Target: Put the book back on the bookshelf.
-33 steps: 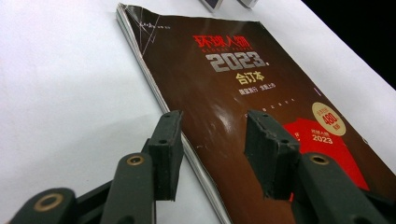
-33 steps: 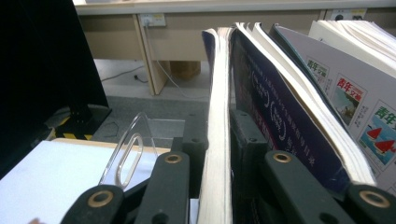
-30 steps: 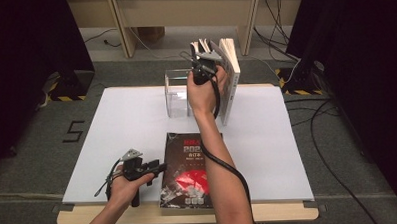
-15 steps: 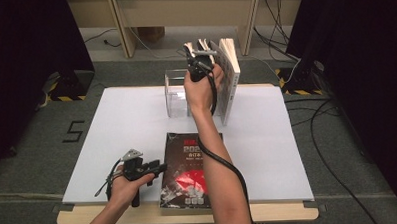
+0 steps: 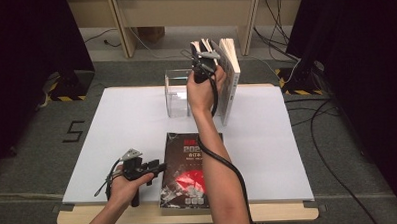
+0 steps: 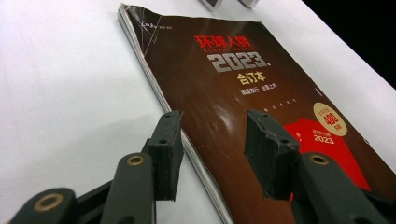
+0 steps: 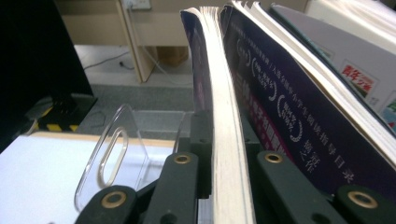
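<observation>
Gripping an upright dark-covered paperback book [image 7: 224, 140] by its page edge: right hand-held gripper [image 5: 203, 67], raised at the far side of the white bench [image 5: 112, 130]. Jaws have just been closing, the book between them; in the right gripper view both pads sit against its two sides. Book stands among other upright books [image 5: 230, 76] at the far edge, leaning against a thicker pale-covered volume [image 7: 355, 70] just beside it. Clear acrylic book stand [image 5: 178, 92] to the left of the row — its curved transparent divider [image 7: 109, 158] near the jaws in the right gripper view.

Left hand-held gripper [image 5: 156, 168] low at the near edge of the bench, jaws parted, clenched on nothing. In the left gripper view, pads straddle the long edge of a flat dark brown magazine with red artwork and "2023" on its cover [image 6: 243, 93] — one pad over the white surface, the other over the cover; contact cannot be told. Magazine lies face up near the front edge, between the two forearms.
</observation>
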`<state>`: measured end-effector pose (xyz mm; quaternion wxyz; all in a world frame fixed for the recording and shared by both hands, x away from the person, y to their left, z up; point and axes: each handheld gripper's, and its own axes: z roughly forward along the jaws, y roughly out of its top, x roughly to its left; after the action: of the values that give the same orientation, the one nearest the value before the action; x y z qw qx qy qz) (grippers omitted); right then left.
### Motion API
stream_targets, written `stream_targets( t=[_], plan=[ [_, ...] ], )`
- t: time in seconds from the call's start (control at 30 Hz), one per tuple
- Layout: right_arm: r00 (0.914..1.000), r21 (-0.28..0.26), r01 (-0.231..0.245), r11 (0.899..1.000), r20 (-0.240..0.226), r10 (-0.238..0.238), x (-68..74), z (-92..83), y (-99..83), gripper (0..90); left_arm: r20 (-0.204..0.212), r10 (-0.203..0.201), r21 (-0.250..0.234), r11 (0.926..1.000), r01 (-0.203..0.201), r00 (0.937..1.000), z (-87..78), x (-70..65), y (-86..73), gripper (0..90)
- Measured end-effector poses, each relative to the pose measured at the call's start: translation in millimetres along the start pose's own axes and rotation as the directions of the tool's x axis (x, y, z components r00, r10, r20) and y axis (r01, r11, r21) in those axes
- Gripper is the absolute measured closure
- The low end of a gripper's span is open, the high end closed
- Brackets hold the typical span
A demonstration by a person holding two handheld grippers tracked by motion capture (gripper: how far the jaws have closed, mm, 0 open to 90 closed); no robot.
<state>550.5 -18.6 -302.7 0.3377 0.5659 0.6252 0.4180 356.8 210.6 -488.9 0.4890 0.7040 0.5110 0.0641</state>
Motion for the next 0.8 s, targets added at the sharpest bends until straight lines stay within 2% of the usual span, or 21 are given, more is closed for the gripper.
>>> stream_targets(
  t=[0.3, 0.6, 0.8],
  plan=[
    [0.9995, -0.057, -0.002, 0.998, 0.032, 0.004, 1.0, 5.2, -5.7, 82.9, -0.001, 0.000, 0.005, 1.0000, 0.000, 1.0000, -0.4, 0.6, -0.6, 55.7],
    [0.9989, -0.059, 0.016, 0.998, 0.045, -0.013, 2.7, 6.5, -6.0, 82.2, 0.005, 0.001, 0.000, 1.0000, -0.001, 1.0000, -0.2, 0.0, -1.0, 55.7],
    [0.9987, -0.038, 0.038, 0.999, 0.034, -0.037, 3.0, 7.3, -10.2, 77.2, 0.003, 0.005, 0.002, 1.0000, -0.005, 1.0000, 0.4, -1.0, -1.7, 55.7]
  ],
)
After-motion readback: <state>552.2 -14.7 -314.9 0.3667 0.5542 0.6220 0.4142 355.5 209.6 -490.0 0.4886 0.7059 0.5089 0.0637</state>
